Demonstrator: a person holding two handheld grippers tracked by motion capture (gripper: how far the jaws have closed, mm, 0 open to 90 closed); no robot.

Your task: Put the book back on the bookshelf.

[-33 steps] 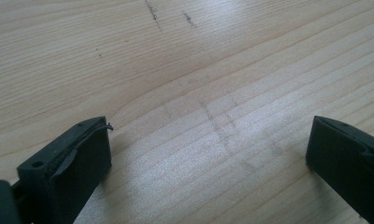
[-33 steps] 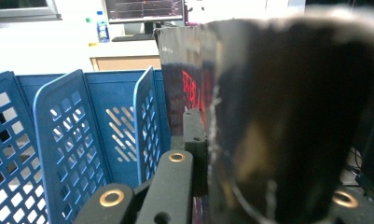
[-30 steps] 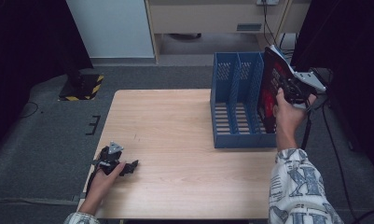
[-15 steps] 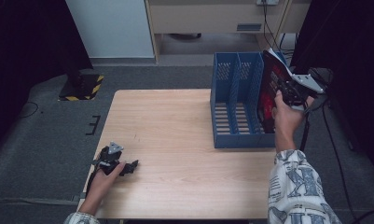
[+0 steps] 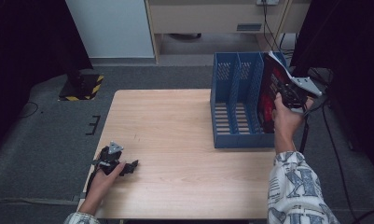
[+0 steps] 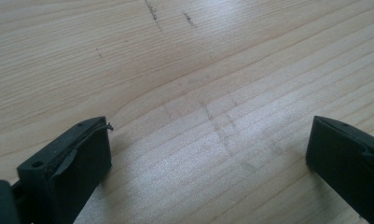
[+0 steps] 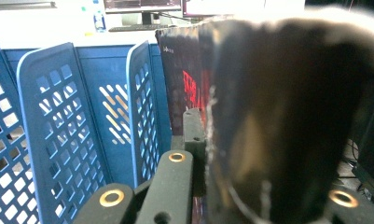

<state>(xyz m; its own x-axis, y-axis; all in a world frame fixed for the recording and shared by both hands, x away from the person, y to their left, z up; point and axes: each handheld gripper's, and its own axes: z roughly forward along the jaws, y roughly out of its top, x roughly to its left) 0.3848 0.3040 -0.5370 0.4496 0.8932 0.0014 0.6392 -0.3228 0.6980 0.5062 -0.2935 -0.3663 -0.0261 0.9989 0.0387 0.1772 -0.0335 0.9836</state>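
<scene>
Pale wooden worktop (image 5: pixel 175 140) on grey carpet (image 5: pixel 49 140); yellow-black striped base (image 5: pixel 84 87) at far left; white panel (image 5: pixel 112 28) behind.

Even overhead light, blurred close foreground

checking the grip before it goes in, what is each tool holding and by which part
The right tool is shut on the dark red-printed book, gripping its outer edge near the top, at the blue file rack. The left tool is open, holding nothing.

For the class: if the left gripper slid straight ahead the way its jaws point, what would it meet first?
Probably only the light wooden table: the left gripper, jaws open, points low along bare wood. How far that stays free is unclear.
</scene>
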